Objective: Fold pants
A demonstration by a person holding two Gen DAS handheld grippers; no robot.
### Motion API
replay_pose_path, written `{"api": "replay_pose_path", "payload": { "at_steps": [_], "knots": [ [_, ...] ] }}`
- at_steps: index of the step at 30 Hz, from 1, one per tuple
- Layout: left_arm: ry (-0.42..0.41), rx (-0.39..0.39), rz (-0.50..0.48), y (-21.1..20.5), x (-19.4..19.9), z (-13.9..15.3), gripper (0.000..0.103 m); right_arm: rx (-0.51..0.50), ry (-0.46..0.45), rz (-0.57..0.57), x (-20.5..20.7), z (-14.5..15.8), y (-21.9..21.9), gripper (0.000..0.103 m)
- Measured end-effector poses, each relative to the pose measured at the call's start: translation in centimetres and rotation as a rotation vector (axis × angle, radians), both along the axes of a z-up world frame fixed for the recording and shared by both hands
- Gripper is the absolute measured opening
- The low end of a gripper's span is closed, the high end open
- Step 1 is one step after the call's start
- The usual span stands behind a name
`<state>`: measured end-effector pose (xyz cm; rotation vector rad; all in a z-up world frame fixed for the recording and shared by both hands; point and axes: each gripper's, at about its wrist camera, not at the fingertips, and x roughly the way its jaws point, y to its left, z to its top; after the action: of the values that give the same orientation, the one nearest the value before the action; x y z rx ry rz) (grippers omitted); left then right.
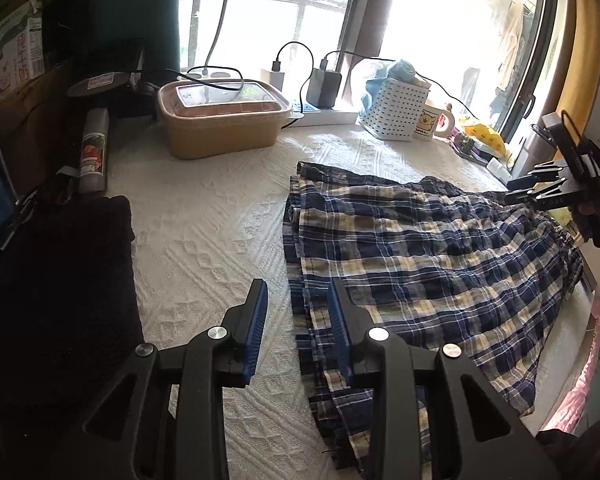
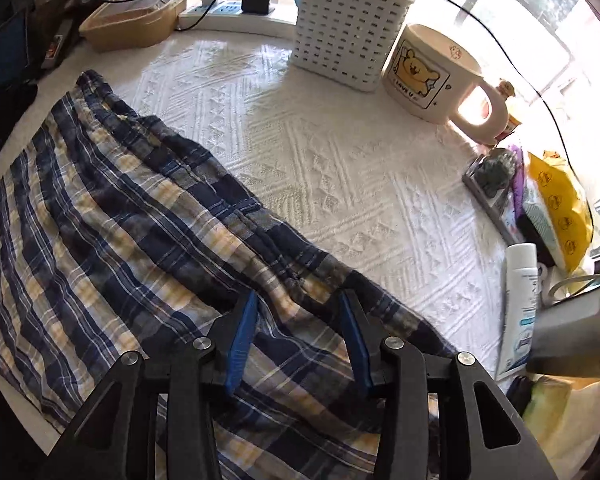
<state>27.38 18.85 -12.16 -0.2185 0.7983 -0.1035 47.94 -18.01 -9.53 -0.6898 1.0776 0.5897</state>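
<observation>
Fingers on both grippers are sitting wide apart, gripping nothing. I'm hovering the left gripper (image 1: 298,320) at the pants (image 1: 420,264) hem edge, cloth running off toward 2 o'clock; the right gripper (image 2: 298,320) is hanging over the waistband end.

We see a white textured tablecloth (image 1: 204,240) filling mid-frame; across the top, a bright window (image 1: 268,12) with dark frame (image 1: 360,24); at upper right, a yellow curtain (image 1: 588,52).
</observation>
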Motion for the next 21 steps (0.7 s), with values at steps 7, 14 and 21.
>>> {"api": "replay_pose_path", "payload": {
  "at_steps": [7,14,21],
  "knots": [
    [0.012,0.044,0.018,-1.9,-1.3,0.6,0.031,0.019,-0.029,0.049,-2.5,1.8,-4.7,0.044],
    [0.002,-0.023,-0.072,-9.6,-2.9,1.3,0.031,-0.009,-0.024,0.079,-2.5,-2.5,-7.3,0.044],
    [0.024,0.038,-0.207,-17.3,-3.2,0.8,0.031,0.018,-0.070,0.068,-3.0,-1.1,-8.7,0.044]
  ]
}}
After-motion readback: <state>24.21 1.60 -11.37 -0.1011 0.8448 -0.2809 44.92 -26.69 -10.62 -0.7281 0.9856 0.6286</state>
